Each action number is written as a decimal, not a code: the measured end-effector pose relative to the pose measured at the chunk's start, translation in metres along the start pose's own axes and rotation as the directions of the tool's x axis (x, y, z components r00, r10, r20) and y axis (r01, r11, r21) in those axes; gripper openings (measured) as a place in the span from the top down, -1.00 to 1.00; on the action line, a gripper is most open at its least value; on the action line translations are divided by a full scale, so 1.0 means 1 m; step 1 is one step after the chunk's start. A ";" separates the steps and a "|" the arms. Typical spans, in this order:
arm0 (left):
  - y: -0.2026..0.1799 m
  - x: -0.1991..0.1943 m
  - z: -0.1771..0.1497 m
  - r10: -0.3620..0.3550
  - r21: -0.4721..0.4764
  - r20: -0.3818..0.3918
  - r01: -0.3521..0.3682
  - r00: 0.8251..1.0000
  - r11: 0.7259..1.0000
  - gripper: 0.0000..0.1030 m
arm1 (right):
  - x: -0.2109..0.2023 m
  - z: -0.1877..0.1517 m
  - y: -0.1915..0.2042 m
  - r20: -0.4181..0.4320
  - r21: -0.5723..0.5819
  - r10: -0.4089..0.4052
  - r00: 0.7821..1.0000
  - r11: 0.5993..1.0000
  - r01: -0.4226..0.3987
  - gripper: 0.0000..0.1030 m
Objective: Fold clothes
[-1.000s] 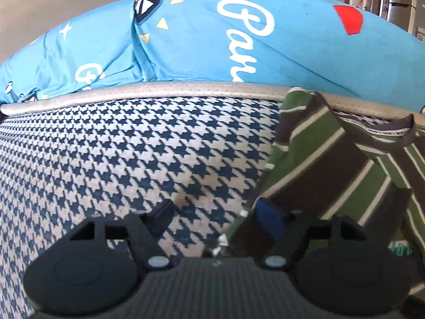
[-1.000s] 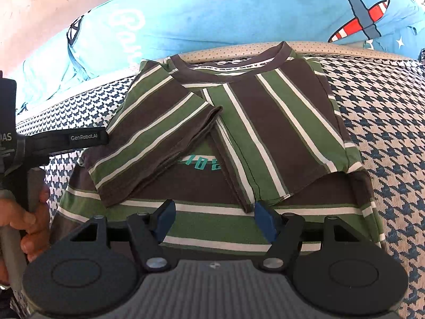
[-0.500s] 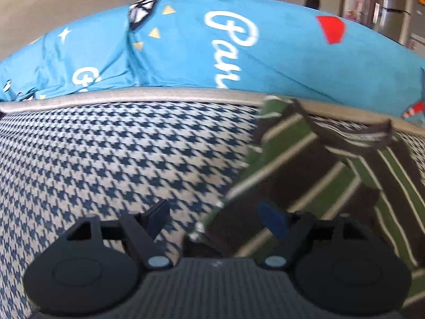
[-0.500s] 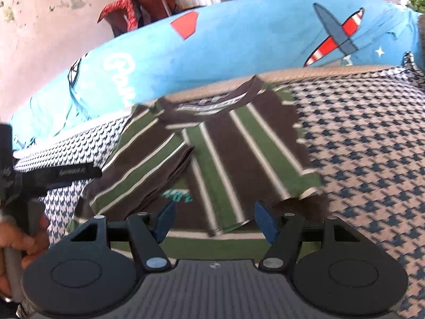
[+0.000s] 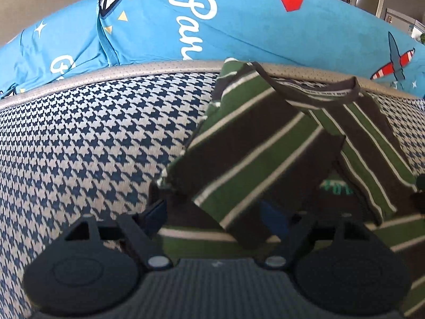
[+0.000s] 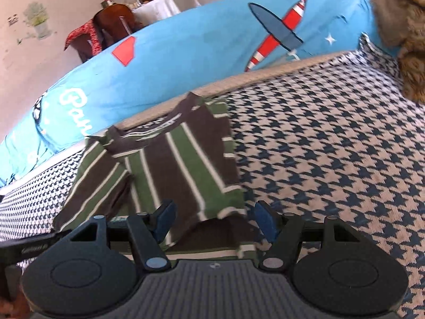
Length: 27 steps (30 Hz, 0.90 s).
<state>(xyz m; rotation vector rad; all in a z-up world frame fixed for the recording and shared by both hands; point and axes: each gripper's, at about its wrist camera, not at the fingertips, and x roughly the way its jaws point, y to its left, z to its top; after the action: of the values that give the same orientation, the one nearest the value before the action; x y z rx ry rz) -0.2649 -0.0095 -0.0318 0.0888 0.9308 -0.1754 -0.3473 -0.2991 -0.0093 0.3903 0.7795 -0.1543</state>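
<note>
Both my claws just slid in toward the striped shirt (image 5: 268, 159), which lies on the houndstooth cover (image 5: 93, 138) with sleeves folded in. Left gripper (image 5: 215, 216) and right gripper (image 6: 213, 219) gape wide at its near hem, so the bottom fold looks next.

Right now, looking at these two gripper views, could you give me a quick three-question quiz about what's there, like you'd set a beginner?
1. True or false: both sleeves of the striped shirt are folded in over its front.
2. What does the shirt lie on? A) bare wooden floor B) houndstooth cover C) glass table
3. Fill in: the left gripper and right gripper both have their jaws ____, at the shirt's near hem.

Key: 1 true; 2 B; 3 open.
</note>
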 end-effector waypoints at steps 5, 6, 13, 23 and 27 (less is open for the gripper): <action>-0.002 -0.001 -0.001 -0.001 0.013 -0.016 0.001 1.000 1.000 -0.58 | 0.009 0.000 -0.004 -0.015 0.018 -0.016 1.000 1.000 0.017 -0.29; -0.002 0.000 -0.001 -0.001 0.013 -0.019 0.001 1.000 1.000 -0.58 | 0.011 -0.001 -0.003 -0.012 0.011 -0.019 1.000 1.000 0.019 -0.29; 0.003 0.001 0.000 -0.005 -0.006 -0.038 0.005 0.999 1.000 -0.58 | 0.021 -0.002 0.003 0.011 -0.034 -0.038 0.999 0.999 0.038 0.05; 0.000 -0.002 -0.001 0.016 -0.019 -0.039 -0.016 0.999 1.000 -0.79 | 0.023 -0.003 0.010 0.032 -0.054 -0.022 0.999 0.998 0.024 0.68; -0.002 -0.001 -0.001 0.018 -0.018 -0.040 -0.019 0.999 1.000 -0.79 | 0.014 -0.003 0.016 0.057 -0.073 0.018 0.998 0.997 -0.014 0.69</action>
<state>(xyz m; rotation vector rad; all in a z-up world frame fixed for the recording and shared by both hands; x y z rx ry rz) -0.2664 -0.0109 -0.0320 0.0844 0.9707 -0.1482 -0.3351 -0.2829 -0.0170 0.3222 0.7228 -0.1219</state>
